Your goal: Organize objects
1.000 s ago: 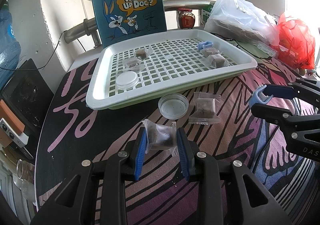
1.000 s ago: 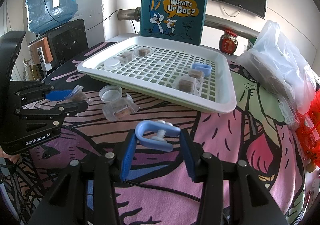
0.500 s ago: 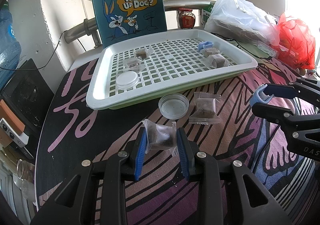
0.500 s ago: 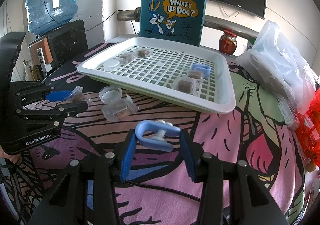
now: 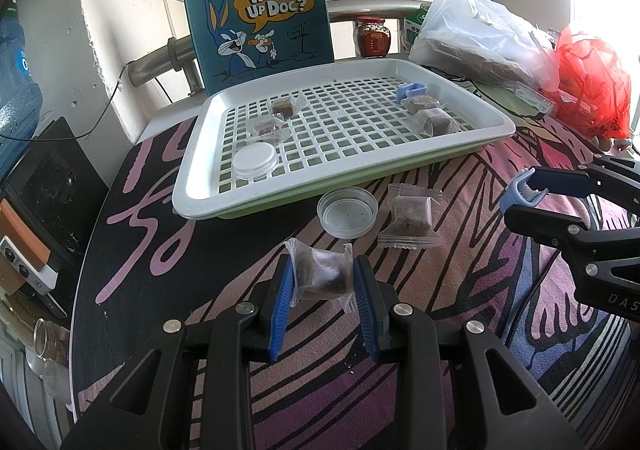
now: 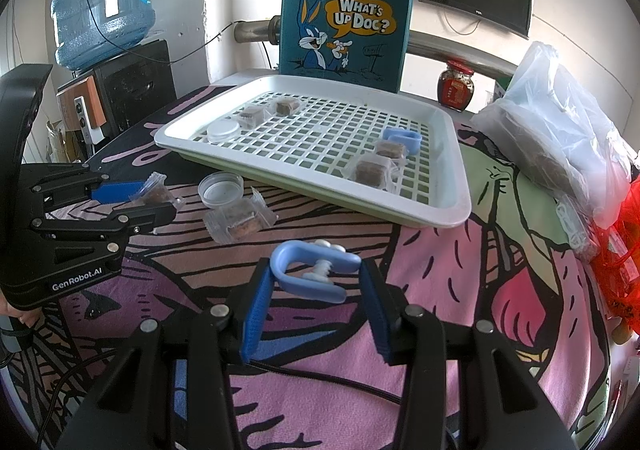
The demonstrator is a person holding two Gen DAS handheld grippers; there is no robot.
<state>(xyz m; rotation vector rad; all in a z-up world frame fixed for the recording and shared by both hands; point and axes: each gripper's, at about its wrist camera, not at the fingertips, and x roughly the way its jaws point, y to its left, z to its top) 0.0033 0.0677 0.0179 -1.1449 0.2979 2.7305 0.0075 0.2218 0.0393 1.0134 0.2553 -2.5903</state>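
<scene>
The wrapped snack packet (image 5: 322, 277) sits between the blue pads of the left gripper (image 5: 322, 292), pinched across its middle with its crimped ends poking up past the fingertips, low over the patterned tablecloth (image 5: 460, 282) and short of the tray. The right gripper (image 6: 316, 290) is closed likewise on a pale blue clip (image 6: 314, 270), whose U-shaped body lies crosswise between the pads with its open end toward the right finger (the white screw shows in the middle). Just ahead of the left gripper, on the cloth, lie an upturned clear lid (image 5: 347, 212) and, beside it to the right, a second wrapped snack (image 5: 410, 215), both near the tray's front edge but not touching it. Beyond them the white slotted tray (image 5: 188, 186) runs wide across the view, its long axis left to right, so each held thing has to travel forward and up over the near rim. It already holds a white cap (image 5: 256, 161) and two packets at its left, and two packets with another blue clip (image 5: 412, 91) at its right. By that grouping the left hand is nearer the left-hand packets and the right hand nearer the clip's mate, I judge.
</scene>
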